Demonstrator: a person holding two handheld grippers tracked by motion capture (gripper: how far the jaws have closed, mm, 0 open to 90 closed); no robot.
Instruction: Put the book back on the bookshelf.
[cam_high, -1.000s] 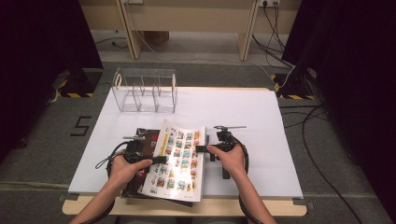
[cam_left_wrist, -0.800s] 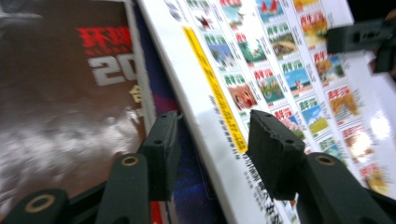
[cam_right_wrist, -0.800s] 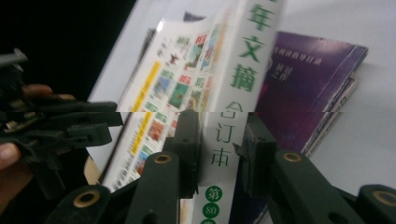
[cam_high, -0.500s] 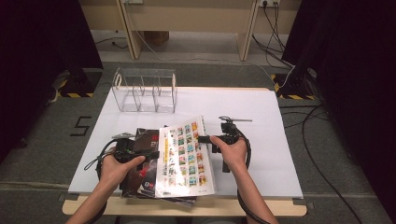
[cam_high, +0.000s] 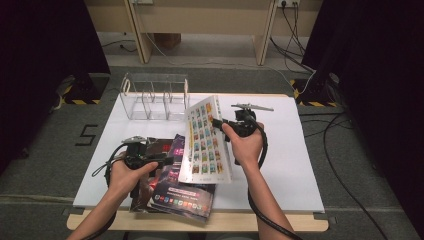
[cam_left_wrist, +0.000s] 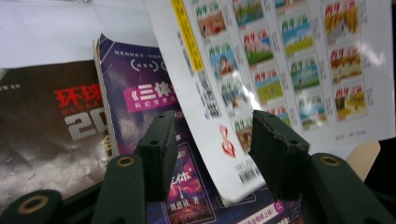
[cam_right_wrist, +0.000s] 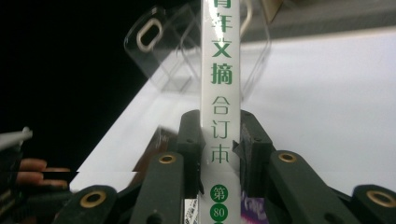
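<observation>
While clamped in the right gripper (cam_high: 218, 121), the glossy magazine (cam_high: 206, 140) stands upright

Bright tabletop (dark, blurry surroundings)

Black-curtained (cam_high: 45, 45) lab, floor cables (cam_high: 345, 150)

Your white table (cam_high: 280, 165) carries a clear acrylic rack (cam_high: 155, 97) at its far left, standing upright. At the near left edge lie two overlapping magazines: a dark one (cam_high: 152, 147) underneath, a purple one (cam_high: 182, 192) on top.
</observation>
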